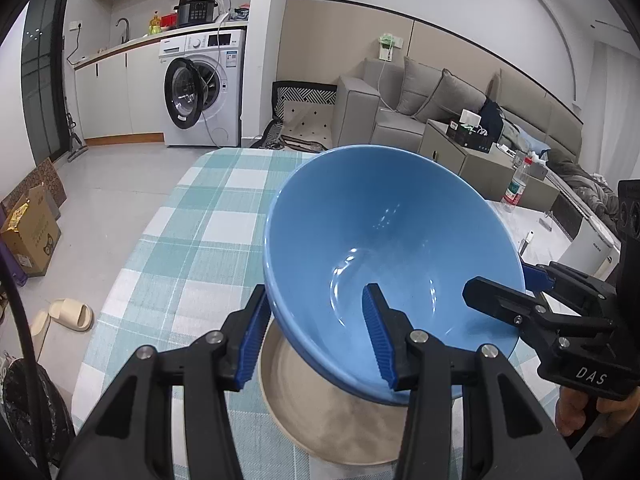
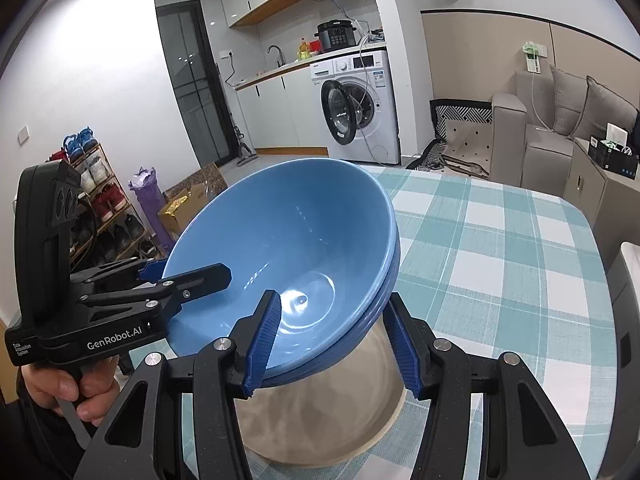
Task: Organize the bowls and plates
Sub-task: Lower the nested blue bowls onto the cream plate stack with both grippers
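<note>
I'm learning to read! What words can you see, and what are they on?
"DAS": on the right tongs.
"GenRobot.AI": on the left tongs.
Tiny print beside that: too small to read fully.
Labels on the washing machine and bottle: too small or blurry to read.
</note>
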